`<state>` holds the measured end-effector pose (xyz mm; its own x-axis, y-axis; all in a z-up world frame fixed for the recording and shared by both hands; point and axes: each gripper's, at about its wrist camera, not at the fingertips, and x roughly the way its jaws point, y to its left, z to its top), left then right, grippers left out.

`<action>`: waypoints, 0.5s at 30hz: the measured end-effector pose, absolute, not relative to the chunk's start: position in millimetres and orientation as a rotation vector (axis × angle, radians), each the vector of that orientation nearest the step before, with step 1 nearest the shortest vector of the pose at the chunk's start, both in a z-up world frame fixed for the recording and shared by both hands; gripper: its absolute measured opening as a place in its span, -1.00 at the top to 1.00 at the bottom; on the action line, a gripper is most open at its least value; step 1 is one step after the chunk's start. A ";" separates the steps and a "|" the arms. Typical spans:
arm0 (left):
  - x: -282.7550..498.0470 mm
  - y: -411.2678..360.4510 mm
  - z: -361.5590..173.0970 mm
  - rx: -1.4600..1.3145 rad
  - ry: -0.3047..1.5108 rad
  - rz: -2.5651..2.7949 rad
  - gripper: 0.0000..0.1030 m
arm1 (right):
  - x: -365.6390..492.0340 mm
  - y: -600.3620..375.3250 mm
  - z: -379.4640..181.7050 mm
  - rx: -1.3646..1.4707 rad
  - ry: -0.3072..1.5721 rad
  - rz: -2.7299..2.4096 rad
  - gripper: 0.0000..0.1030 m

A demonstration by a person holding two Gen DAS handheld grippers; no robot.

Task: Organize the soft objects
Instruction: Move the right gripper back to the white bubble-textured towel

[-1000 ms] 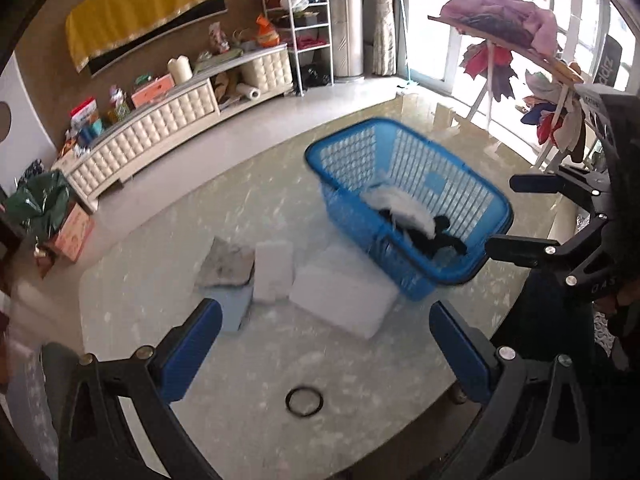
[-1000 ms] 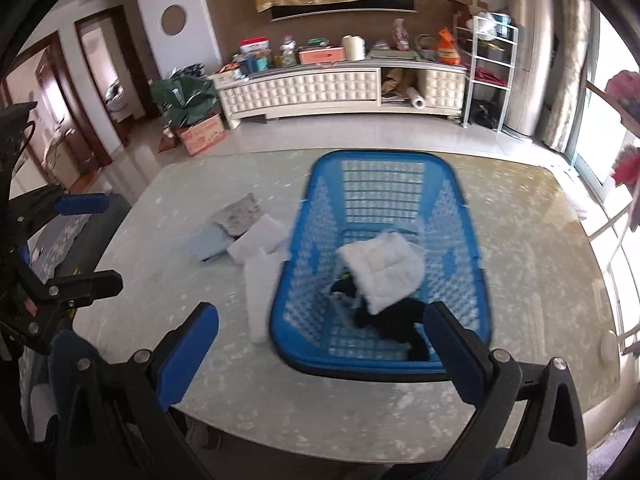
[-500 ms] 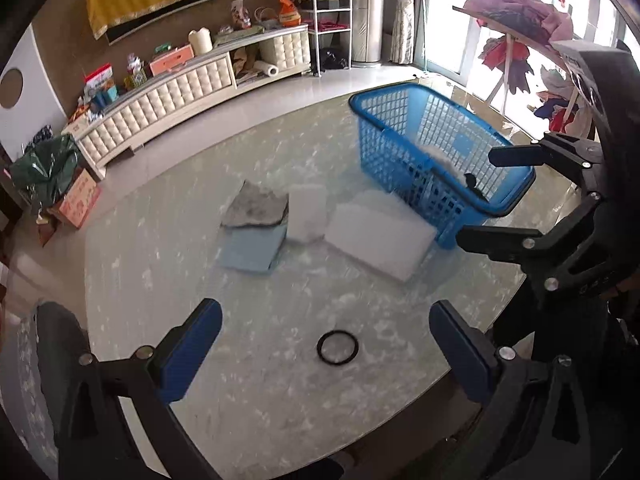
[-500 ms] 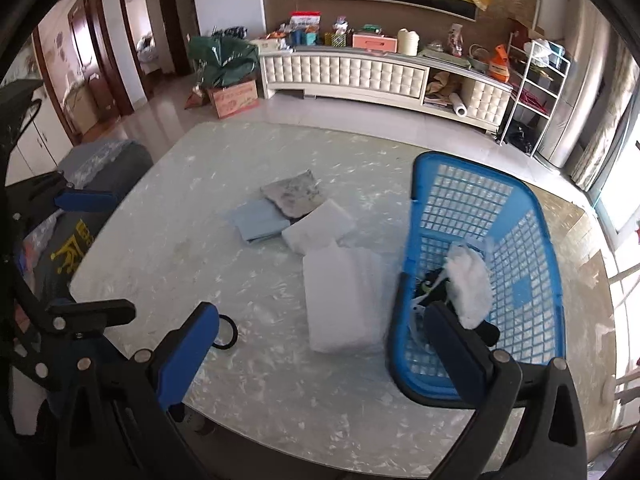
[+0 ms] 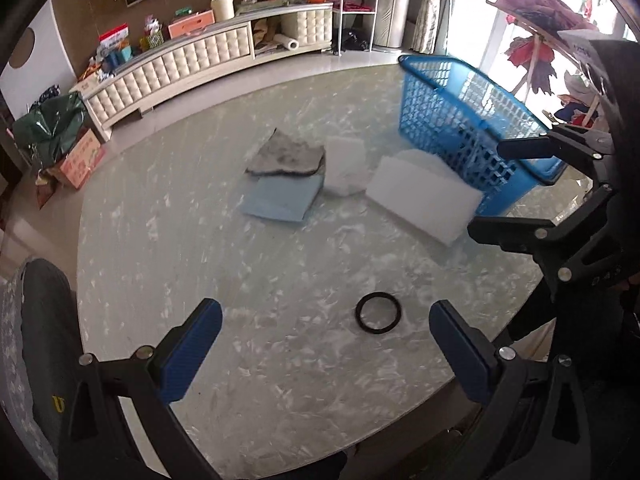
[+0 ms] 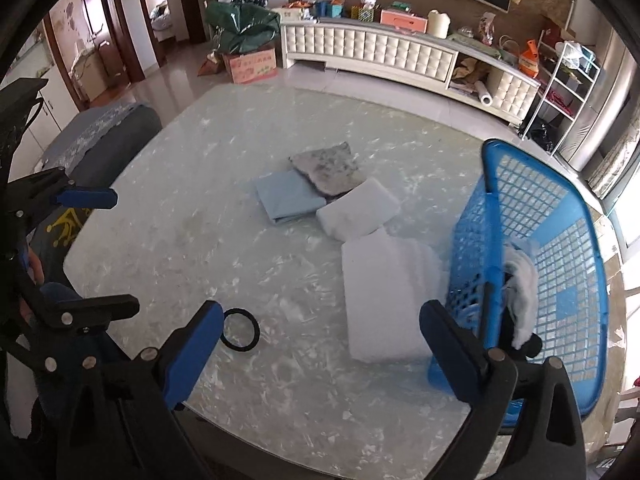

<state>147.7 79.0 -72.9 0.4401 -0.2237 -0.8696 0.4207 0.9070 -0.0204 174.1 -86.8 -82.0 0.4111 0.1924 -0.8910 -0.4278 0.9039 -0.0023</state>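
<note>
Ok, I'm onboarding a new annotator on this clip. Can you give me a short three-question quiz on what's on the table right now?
1. True or false: the grey cloth lies partly on top of the light blue cloth.
2. Which item lies closest to the blue basket? A) the black ring B) the large white folded cloth C) the light blue cloth
3. Fill in: the left gripper and the right gripper both have jaws that are ____ and hold nothing.

Key: 1 true; 2 B; 3 open
</note>
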 end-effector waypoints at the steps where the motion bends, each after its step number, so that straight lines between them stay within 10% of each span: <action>1: 148.8 80.1 -76.0 0.208 1.045 -0.402 -1.00 | 175.6 -82.9 -85.2 -0.253 1.087 0.396 -0.92; 15: 173.6 86.6 -125.0 0.247 1.065 -0.398 -1.00 | 210.4 -68.0 -142.3 -0.330 1.186 0.304 -0.89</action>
<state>173.6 86.6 -125.0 0.4234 -0.1964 -0.8844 0.4310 0.9023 0.0059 210.4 -68.0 -142.3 0.3462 0.0578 -0.9364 -0.3998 0.9120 -0.0915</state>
